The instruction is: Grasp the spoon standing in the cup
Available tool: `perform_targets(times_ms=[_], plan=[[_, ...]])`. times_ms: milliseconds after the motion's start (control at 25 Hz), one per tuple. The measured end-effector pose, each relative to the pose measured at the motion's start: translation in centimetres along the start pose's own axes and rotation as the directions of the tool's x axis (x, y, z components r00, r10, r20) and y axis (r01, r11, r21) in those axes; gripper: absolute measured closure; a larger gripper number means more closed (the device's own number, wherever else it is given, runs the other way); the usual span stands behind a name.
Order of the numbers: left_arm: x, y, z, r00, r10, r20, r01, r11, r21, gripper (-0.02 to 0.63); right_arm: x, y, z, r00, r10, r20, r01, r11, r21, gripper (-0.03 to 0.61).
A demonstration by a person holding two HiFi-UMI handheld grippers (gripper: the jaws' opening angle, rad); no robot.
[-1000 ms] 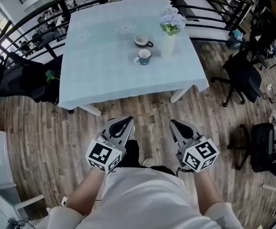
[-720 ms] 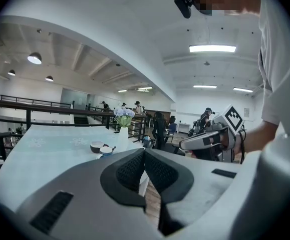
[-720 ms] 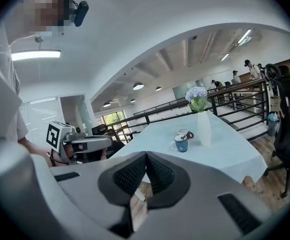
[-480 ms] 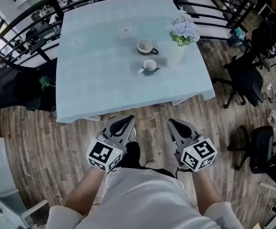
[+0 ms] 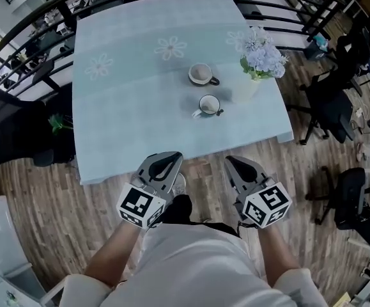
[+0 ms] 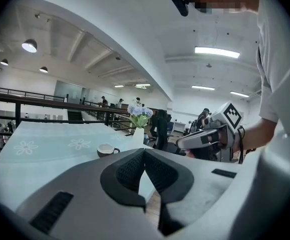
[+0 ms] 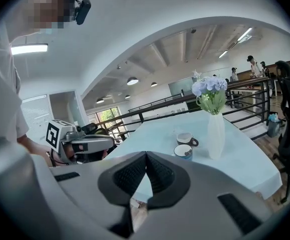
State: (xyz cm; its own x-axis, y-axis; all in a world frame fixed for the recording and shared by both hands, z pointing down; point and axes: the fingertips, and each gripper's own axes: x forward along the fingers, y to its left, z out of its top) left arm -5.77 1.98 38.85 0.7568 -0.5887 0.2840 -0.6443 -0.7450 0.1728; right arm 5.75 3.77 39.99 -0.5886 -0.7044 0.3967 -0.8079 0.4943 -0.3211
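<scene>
The left tongs (image 5: 170, 158) and the right tongs (image 5: 233, 163) are held side by side at the person's waist, both pointing toward the worktop (image 5: 127, 114). In the head view their tips sit at the worktop's near edge, above the wooden floor (image 5: 50, 203). Each gripper view shows its ribbed pads pressed together at the tip with nothing between them, so both tongs are closed and empty.

The worktop is covered by a pale blue cloth with white flower prints. The blue cup (image 5: 208, 104) stands in the right half, closer to the near edge than to the far one, well apart from both tongs. A pale stub at its near-left rim looks like the spoon (image 5: 197, 113), though it is too small to be sure. A second cup (image 5: 201, 74) stands just beyond it, toward the far edge, its handle pointing right. A white vase (image 5: 246, 88) holding lilac flowers (image 5: 262, 55) stands to the right of the two cups, close to the right edge.

A dark railing (image 5: 38, 27) runs behind the far and left edges. Black office chairs (image 5: 328, 104) stand on the floor to the right.
</scene>
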Motion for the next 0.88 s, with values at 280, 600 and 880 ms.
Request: perform_targets(times_ms=[280, 600, 880], plan=[[2.0, 4.4, 1.0, 0.999, -0.045, -0.015, 0.045, 0.999, 0.003, 0.594, 4.3, -0.9, 2.0, 0.999, -0.033, -0.013, 0.033, 0.999, 0.005, 0.557], [3.7, 7.1, 1.5, 0.997, -0.069, -0.018, 0.069, 0.998, -0.003, 0.594, 7.0, -2.3, 3.6, 0.998, -0.059, -0.019, 0.059, 0.998, 0.006, 0.557], [5.3, 8.4, 1.3, 0.997, -0.069, -0.032, 0.068, 0.998, -0.017, 0.594, 8.5, -3.8, 4.6, 0.998, -0.060, -0.020, 0.060, 0.998, 0.001, 0.557]])
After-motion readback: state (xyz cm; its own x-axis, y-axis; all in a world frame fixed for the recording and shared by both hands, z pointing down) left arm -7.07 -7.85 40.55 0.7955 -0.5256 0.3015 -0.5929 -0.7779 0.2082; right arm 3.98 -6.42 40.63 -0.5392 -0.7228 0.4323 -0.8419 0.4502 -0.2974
